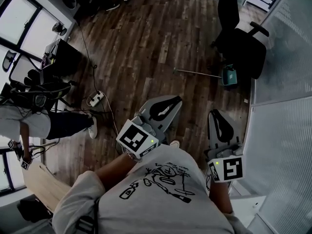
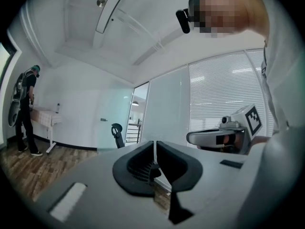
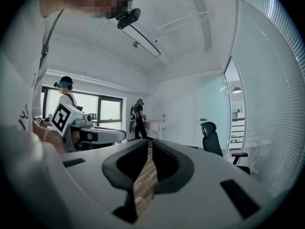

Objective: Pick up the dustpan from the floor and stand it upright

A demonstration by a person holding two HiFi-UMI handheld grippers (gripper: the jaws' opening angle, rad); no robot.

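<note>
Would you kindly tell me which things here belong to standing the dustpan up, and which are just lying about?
For the job: dustpan, lying flat on the floor; left gripper and right gripper, both shut and empty.

Just lying about: office chair; power strip.

the floor (image 1: 146,48) is showing dark wooden planks with a faint sheen. the dustpan (image 1: 229,76) is looking like smooth teal plastic. the left tongs (image 2: 155,149) and right tongs (image 3: 148,147) are showing matt grey plastic shells lined with black ribbed pads (image 2: 140,165). the t-shirt (image 1: 161,199) is looking like soft grey printed cloth.
</note>
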